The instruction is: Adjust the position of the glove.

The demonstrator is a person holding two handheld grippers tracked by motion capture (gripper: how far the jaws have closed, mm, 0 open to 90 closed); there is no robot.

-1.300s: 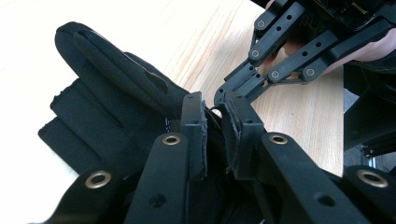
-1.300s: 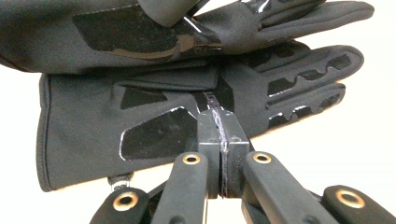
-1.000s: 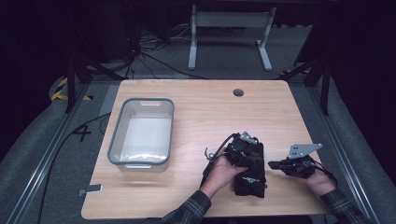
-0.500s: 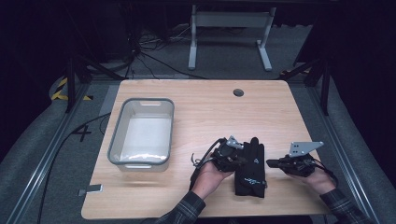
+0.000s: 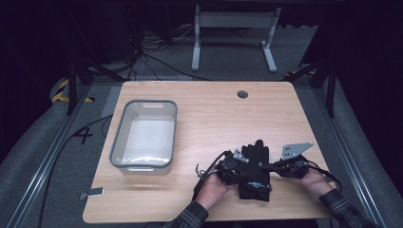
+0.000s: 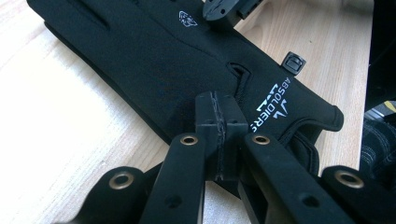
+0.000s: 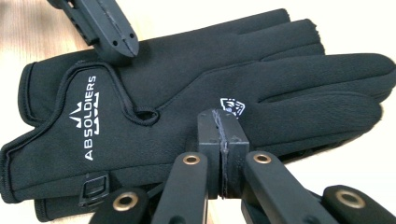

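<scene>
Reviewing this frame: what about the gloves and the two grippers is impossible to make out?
- Left gripper: its own pads hide whether glove fabric is pinched, left gripper view.
- Right gripper: same doubt, right gripper view.
- Lower glove: covered by the top one.
- High view: jaws too small.

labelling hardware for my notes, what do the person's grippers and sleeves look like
Both the left gripper and right gripper are matte black, with brass-ringed rivet holes in their linkage arms. The right carries a grey three-cornered plate. Black cables trail off. Sleeves are dark plaid.

A grey-rimmed plastic bin (image 5: 144, 137) sits on the wooden table (image 5: 209, 114), a metal stand (image 5: 233, 28) beyond it.
</scene>
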